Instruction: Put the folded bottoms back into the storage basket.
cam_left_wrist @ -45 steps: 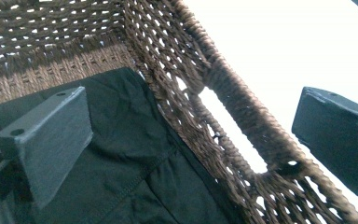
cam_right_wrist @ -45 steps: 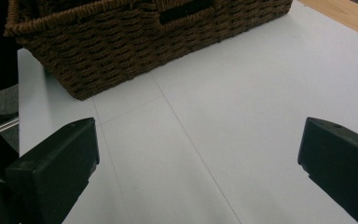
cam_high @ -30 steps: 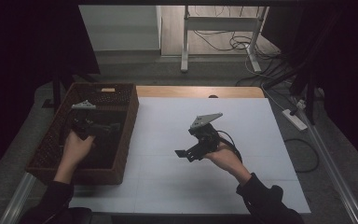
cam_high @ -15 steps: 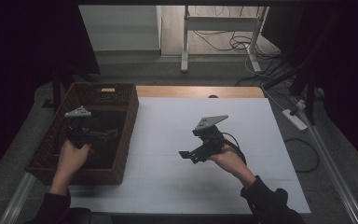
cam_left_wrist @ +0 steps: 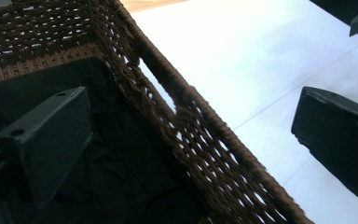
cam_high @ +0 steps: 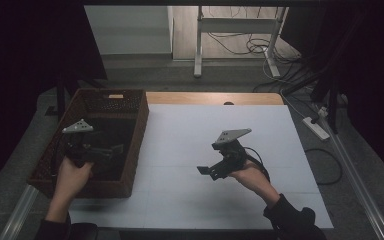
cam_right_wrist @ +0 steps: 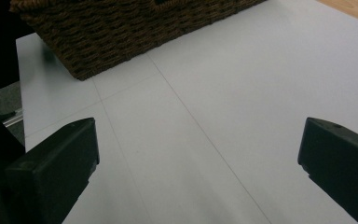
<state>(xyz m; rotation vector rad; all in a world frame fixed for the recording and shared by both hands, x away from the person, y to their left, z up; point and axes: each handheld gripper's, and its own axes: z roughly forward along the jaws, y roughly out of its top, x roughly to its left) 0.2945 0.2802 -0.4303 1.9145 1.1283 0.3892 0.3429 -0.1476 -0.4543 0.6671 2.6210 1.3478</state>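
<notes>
As the spread left gripper (cam_high: 111,149) is held over the basket (cam_high: 139,131), soft, light black cloth (cam_left_wrist: 135,186) is judged pinchable at any fold; the right gripper (cam_high: 205,171) is spread, empty.

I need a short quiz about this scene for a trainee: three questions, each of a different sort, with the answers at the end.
1. True or false: the left gripper is above the basket.
2. Multiple choice: what is between the right gripper's jaws? A) a cloth B) nothing C) a cable
3. Fill in the word: the basket holds something ____ in colour.

Key
1. True. In the high view it is over the basket, and in the left gripper view one jaw is over the dark inside while the other is past the rim.
2. B. The jaws stand wide apart over the bare white table.
3. Black: a dark cloth, it seems, lies inside.
</notes>
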